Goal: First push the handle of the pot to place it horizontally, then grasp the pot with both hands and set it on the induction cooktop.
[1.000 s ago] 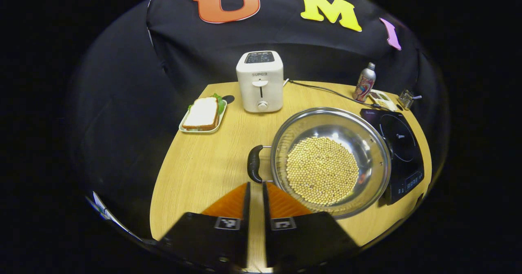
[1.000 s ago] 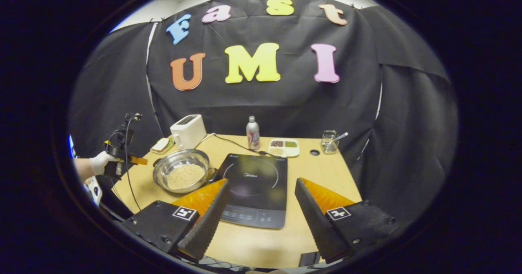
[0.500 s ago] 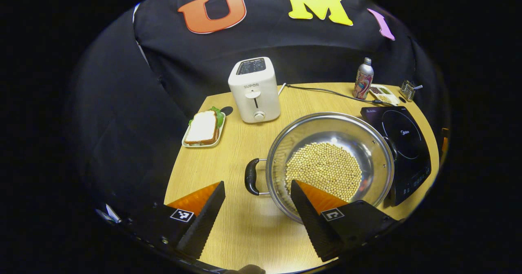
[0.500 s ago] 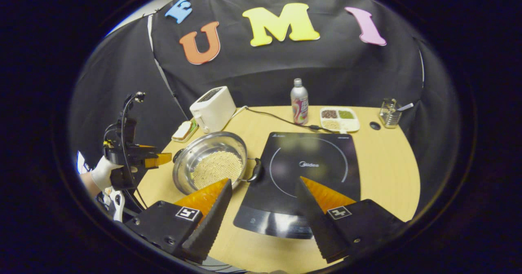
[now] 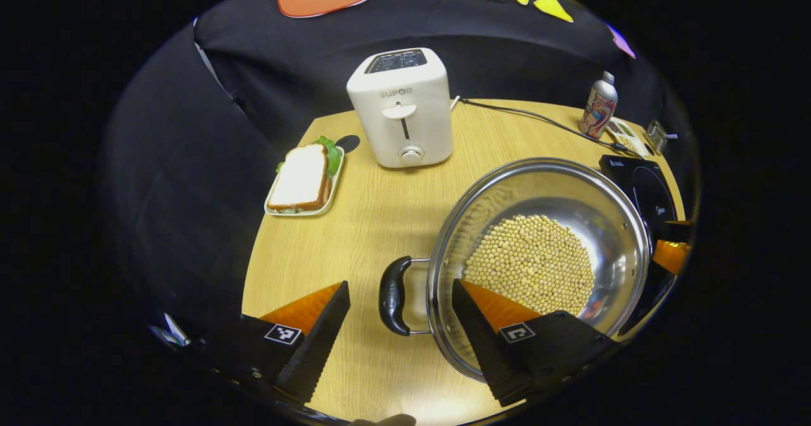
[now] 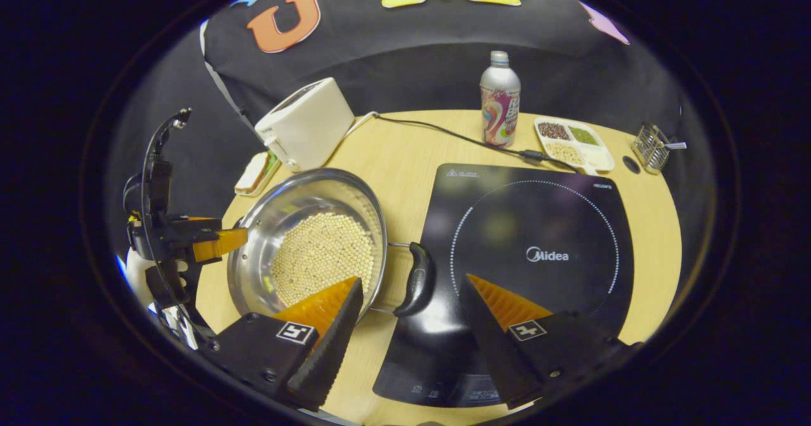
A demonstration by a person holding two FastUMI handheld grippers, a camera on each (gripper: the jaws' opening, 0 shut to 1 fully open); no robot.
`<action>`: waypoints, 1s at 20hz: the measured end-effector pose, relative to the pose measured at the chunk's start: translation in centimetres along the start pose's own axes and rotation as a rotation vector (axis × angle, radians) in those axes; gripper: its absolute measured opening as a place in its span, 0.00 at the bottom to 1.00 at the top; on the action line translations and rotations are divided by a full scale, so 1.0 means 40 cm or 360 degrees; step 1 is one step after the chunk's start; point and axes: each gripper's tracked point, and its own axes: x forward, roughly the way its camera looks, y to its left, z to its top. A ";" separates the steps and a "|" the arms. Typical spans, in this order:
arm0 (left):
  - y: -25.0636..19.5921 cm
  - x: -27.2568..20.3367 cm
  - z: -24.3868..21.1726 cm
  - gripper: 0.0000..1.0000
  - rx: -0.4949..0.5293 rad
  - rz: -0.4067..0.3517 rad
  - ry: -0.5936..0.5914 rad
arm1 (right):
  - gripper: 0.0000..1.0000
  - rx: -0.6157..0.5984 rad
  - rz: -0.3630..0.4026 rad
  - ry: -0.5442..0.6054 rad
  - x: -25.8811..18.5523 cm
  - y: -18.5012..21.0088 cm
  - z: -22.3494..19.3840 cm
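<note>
**Black booth, pale wood surface**

Black cloth (image 6: 393,64) drapes the whole back wall, creased at the seams and hanging past the edges. In front sits a rounded, light wooden surface (image 5: 374,204), evenly lit, with a soft glare near its front edge.

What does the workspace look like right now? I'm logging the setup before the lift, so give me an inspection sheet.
Surface: wooden table, round-edged.
Job's things: pot of beans beside induction cooktop, not on it; one handle faces the left gripper, the other handle overlaps the cooktop's edge.
Clutter: toaster, sandwich tray, bottle, divided dish, wire holder.
Grippers: left gripper and right gripper open, straddling the handles.
Cables: cable across the table.
Surroundings: black cloth wall.
</note>
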 end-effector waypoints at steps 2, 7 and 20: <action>-0.001 0.020 0.002 0.97 0.0029 -0.0003 0.0032 | 0.96 0.0038 -0.0008 0.0093 0.023 0.012 -0.018; -0.031 0.052 -0.014 0.77 0.0048 -0.0086 0.0130 | 0.85 0.0122 -0.0041 0.0134 0.044 0.015 0.012; -0.038 0.049 -0.009 0.61 0.0021 -0.0097 0.0243 | 0.59 0.0174 -0.0021 0.0119 0.050 0.013 0.006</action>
